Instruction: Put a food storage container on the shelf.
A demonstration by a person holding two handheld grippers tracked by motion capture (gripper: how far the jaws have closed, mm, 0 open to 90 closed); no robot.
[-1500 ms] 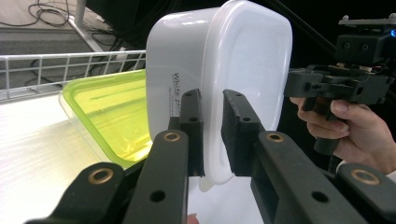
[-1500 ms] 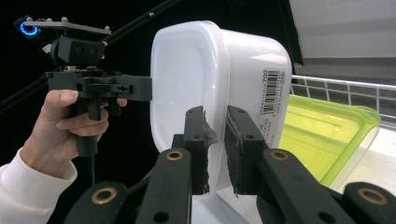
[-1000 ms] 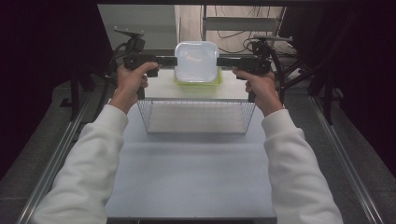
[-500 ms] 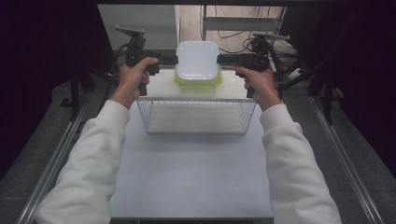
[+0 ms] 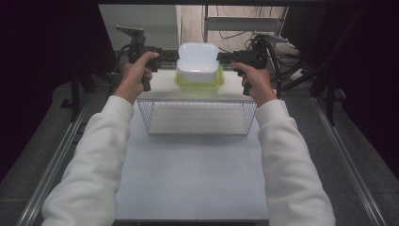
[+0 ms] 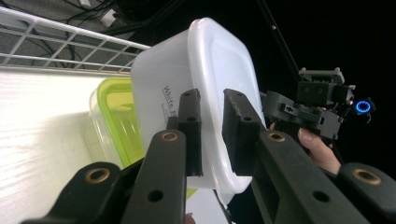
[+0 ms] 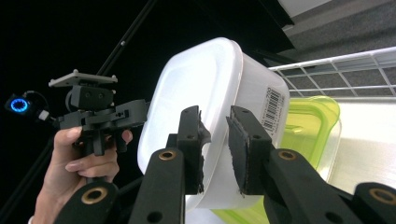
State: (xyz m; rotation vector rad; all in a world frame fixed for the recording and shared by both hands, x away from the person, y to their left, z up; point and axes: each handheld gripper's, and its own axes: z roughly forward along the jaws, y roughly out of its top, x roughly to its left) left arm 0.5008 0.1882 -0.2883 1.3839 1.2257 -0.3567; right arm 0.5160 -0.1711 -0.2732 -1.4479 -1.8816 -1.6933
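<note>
A white lidded container (image 5: 198, 61) rests on top of a green-lidded container (image 5: 181, 81), on the pale board behind the wire basket. My left gripper (image 5: 175, 55) grips its left rim; in the left gripper view the pads (image 6: 212, 126) clamp the white container (image 6: 219, 60) above the green one (image 6: 116, 121). My right gripper (image 5: 221, 56) straddles the opposite rim. Its jaws (image 7: 215, 140) have just been opening, with the white container's (image 7: 205, 74) edge still between them and the pads eased off. The green container (image 7: 308, 126) lies beneath.
A wire basket (image 5: 197, 102) stands on the white table (image 5: 188, 179) just in front of the containers. Dark frame posts and cables surround the far end. Metal rails run along both table sides.
Both hands have edged a little farther from the person. The white container has settled flatter onto the green one. The right jaws stand slightly wider.
</note>
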